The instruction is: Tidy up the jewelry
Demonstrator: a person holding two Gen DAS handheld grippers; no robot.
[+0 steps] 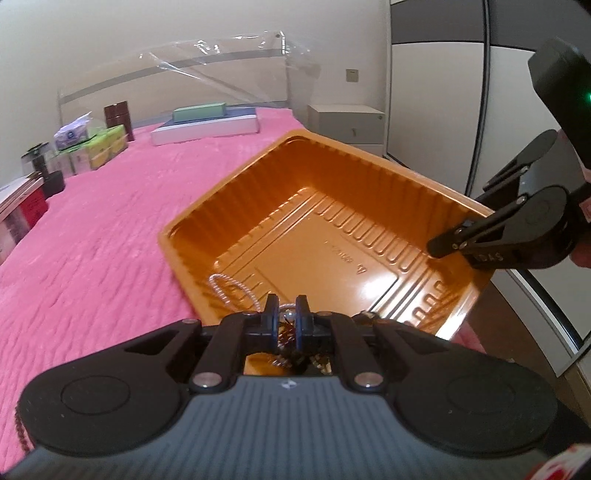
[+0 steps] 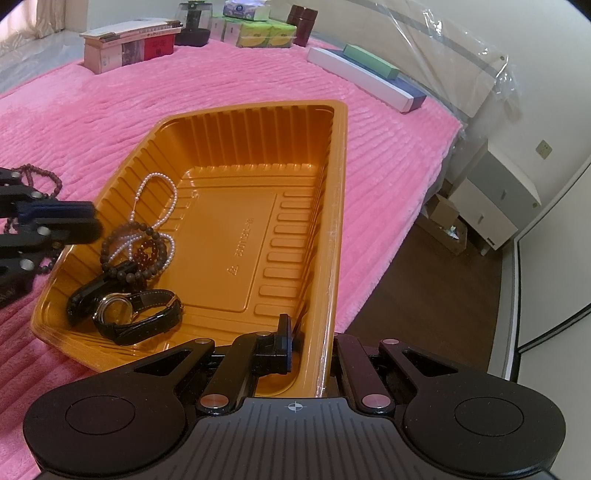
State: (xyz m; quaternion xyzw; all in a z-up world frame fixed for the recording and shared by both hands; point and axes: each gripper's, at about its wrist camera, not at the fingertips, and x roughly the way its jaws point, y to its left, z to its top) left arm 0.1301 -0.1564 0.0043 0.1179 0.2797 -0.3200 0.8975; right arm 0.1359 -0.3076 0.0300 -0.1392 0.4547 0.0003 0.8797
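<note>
An orange plastic tray (image 2: pixel 341 177) lies on the pink blanket. Its near left corner holds a pearl necklace (image 2: pixel 155 199), dark bead bracelets (image 2: pixel 122 236) and a black-strap watch (image 2: pixel 122 310). My right gripper (image 2: pixel 314 343) is shut on the tray's near wall, one finger inside and one outside; in the left wrist view the right gripper (image 1: pixel 441 249) clamps the tray (image 1: pixel 332 221) at its right rim. My left gripper (image 1: pixel 286 312) is shut above the tray's jewelry corner, with nothing clearly held. It shows blurred as the left gripper (image 2: pixel 94 225) at the tray's left edge. A dark bead strand (image 2: pixel 40 175) lies on the blanket behind it.
The pink blanket (image 2: pixel 184 92) covers a bed. At its far end stand a long white box (image 2: pixel 358 79) with a green box on it, tissue packs (image 2: pixel 266 35) and a book box (image 2: pixel 125 46). The bed ends at the right, above a wooden floor (image 2: pixel 424 295) and a white cabinet (image 2: pixel 491 192).
</note>
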